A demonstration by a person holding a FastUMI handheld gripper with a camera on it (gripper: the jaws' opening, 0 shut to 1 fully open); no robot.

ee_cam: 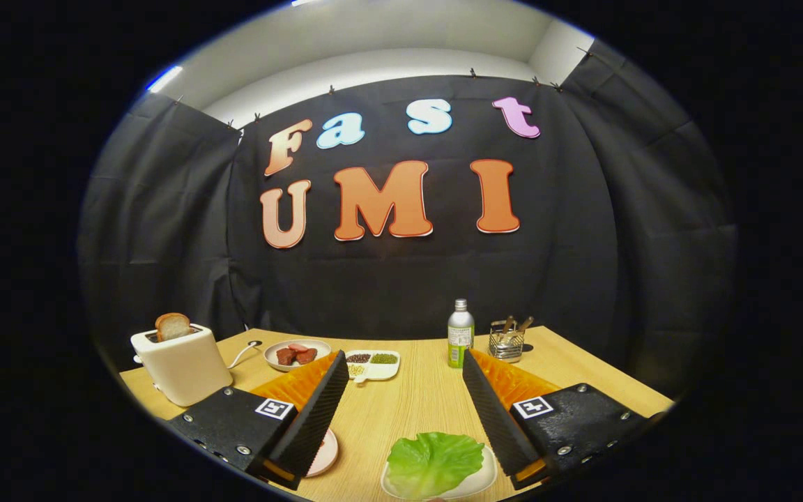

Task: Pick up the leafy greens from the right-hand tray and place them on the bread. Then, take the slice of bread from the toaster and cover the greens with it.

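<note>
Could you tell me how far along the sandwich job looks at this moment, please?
Nothing looks done yet. The leafy greens still lie on their white tray, between the fingers of the open gripper, which holds nothing. The bread slice still stands in the toaster. Grasping the greens, placing them and covering them all remain.

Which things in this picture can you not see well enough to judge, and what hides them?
- Pink plate, gripper view: mostly behind one finger of the open gripper; any bread on it is hidden.
- Greens and their tray: near side cut off by the view's edge.
- Divided dish: contents too small to identify.
- Wire holder: its contents too small.
</note>
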